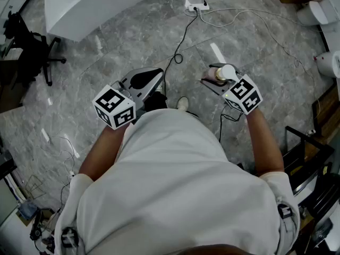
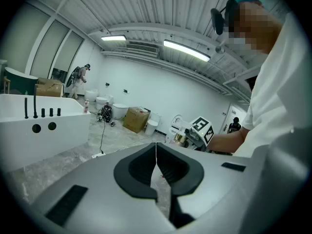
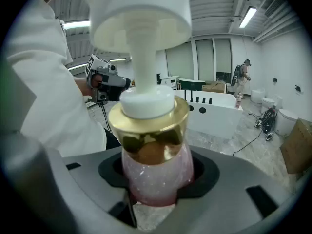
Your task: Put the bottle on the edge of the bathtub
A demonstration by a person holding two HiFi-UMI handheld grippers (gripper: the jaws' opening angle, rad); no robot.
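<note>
My right gripper [image 3: 157, 182] is shut on a pink glittery pump bottle [image 3: 155, 169] with a gold collar and white pump head; the jaws press on its body. In the head view the bottle [image 1: 222, 74] sits in the right gripper [image 1: 219, 82], held above the marble floor. The left gripper [image 1: 142, 81] is shut with nothing between its jaws, which meet in the left gripper view [image 2: 157, 172]. The white bathtub [image 1: 101, 4] stands at the top left of the head view, some way ahead of both grippers; its wall [image 3: 222, 113] also shows past the bottle, and its side with black taps [image 2: 39, 126] appears on the left.
A power strip [image 1: 197, 7] with black and white cables lies on the floor ahead. A black office chair [image 1: 29, 49] stands at left, toilets [image 1: 319, 12] and a cardboard box at top right. A dark rack [image 1: 313, 158] is near my right. Another person [image 3: 242, 79] stands far off.
</note>
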